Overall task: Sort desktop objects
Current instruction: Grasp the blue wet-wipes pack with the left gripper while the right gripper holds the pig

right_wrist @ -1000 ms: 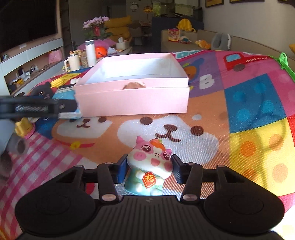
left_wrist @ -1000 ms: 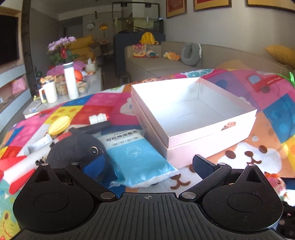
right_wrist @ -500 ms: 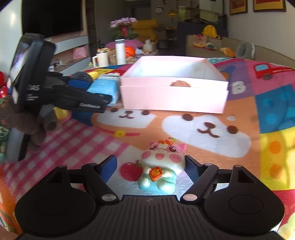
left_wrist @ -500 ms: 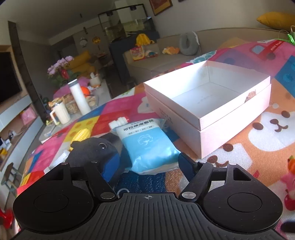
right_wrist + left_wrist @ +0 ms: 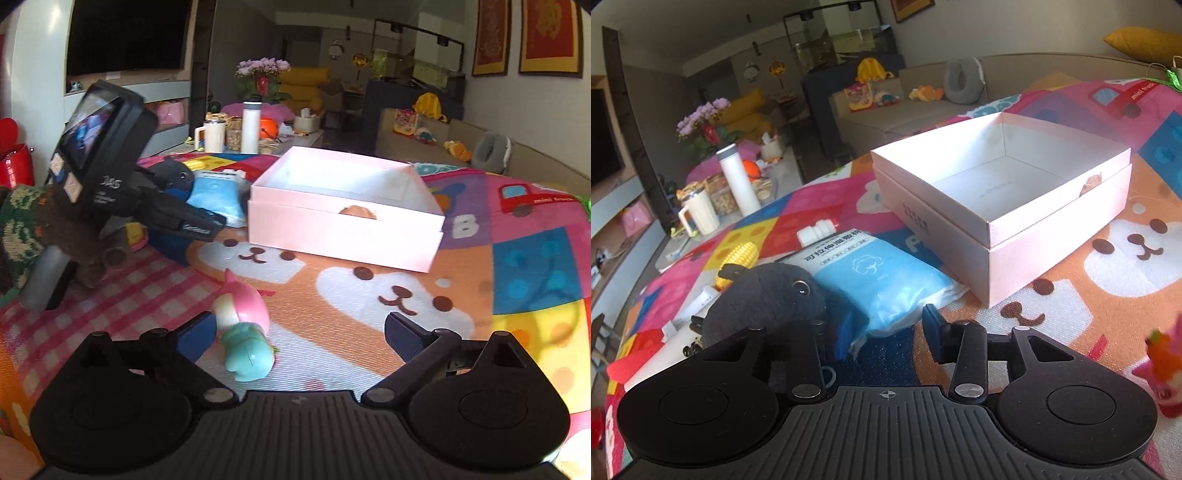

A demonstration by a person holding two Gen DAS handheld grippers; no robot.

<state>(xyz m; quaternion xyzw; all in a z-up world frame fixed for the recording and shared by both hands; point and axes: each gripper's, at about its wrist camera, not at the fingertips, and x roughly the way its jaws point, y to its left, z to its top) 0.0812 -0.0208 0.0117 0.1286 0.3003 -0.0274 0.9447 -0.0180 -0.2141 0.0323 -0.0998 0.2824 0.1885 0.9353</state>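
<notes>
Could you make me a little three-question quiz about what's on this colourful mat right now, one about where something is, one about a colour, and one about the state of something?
1. Where is the blue wipes pack?
A. Inside the pink box
B. On the mat beside the pink box
C. Held in the right gripper

2. What colour is the plush toy next to that pack?
A. Dark grey
B. White
C. Bright green

3. How is the pig figurine placed?
A. Standing upright
B. Lying on its side
C. Clamped between two fingers

Answers:
1. B: the pack lies on the mat by the wall of the pink box, whose inside is bare.
2. A: its fur is dark grey with one shiny eye.
3. B: it lies tipped over within the wide-open right gripper, by the left-hand finger.
</notes>
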